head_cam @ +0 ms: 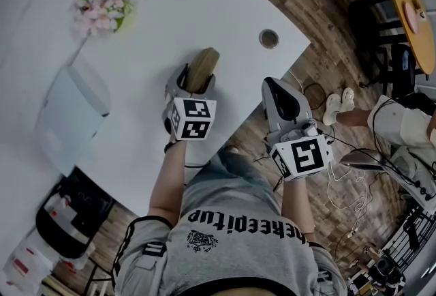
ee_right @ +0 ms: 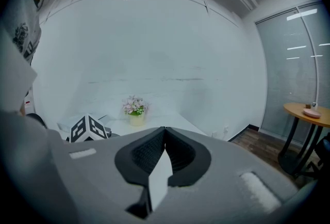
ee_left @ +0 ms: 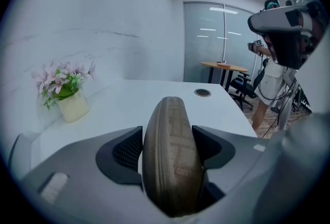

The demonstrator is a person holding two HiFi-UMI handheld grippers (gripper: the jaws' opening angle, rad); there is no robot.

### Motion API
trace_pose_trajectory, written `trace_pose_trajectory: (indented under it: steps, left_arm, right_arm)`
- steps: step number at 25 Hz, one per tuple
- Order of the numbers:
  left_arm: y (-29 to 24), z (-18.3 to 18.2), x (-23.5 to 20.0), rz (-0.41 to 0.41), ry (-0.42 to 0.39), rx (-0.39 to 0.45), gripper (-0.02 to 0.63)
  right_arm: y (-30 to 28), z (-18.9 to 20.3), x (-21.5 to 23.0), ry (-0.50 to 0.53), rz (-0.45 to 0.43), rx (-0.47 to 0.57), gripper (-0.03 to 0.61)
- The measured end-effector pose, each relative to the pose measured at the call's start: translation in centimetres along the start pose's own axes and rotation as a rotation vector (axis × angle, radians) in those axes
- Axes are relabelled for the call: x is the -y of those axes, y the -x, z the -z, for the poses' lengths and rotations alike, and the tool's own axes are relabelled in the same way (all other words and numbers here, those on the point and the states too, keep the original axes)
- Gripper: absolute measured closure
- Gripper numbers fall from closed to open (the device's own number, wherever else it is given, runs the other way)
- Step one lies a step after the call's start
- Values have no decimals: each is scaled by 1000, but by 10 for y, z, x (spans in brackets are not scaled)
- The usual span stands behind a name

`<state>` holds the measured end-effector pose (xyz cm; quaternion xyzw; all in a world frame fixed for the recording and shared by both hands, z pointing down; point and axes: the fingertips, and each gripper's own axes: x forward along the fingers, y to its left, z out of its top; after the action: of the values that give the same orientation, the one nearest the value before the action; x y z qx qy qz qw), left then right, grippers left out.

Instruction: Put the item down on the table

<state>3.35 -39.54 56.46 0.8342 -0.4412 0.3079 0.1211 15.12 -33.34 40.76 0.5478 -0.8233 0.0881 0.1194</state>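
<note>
Left gripper (head_cam: pixel 197 85) is clamping a tan zippered pouch (head_cam: pixel 203 63) in the head view, with the pouch sticking out forward past the jaw tips and over the near part of the white table (head_cam: pixel 204 8). Whether its underside is already touching the tabletop cannot be told from above. Right gripper (head_cam: pixel 279 97) is hanging well apart from it, beyond the table's edge and over the wooden floor, carrying nothing.

From the left gripper view, the jaws are pressing on both flat sides of the pouch (ee_left: pixel 172 163), which is standing on edge between them with its zipper seam running up the narrow face toward the camera. It is filling the whole gap and reaching beyond the left gripper's (ee_left: pixel 168 138) tips. The woven cover is looking soft and slightly padded, probably light and not fragile; it is likely giving a little under the squeeze, so the broad sides, where the pads are sitting now, seem the sensible hold. The table (ee_left: pixel 154 93) is lying below and ahead, and a pot of pink flowers (ee_left: pixel 64 89) is standing far off to the left.

From the right gripper view, the right gripper (ee_right: pixel 164 152) is showing its jaws drawn together at the tips with nothing between them.
</note>
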Motion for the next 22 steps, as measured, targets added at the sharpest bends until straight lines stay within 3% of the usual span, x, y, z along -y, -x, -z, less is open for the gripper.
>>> trace_pose_trajectory:
  steps: [6,9,17,22]
  left_arm:
    - [26,-24,2,31,74,121,316]
    - [40,-33,1,12,84,153,364]
    - [70,-36,2,-63,89,193,572]
    - [91,-42,5,-89,110,232,598]
  right_arm:
    - [6,-4,-6,8,-27,20,578]
    - [10,-8,-11,17,-45,32,578]
    - [25,-12,-22,33,-78,57,578]
    - [35,-13,-26,36,-86,71,578]
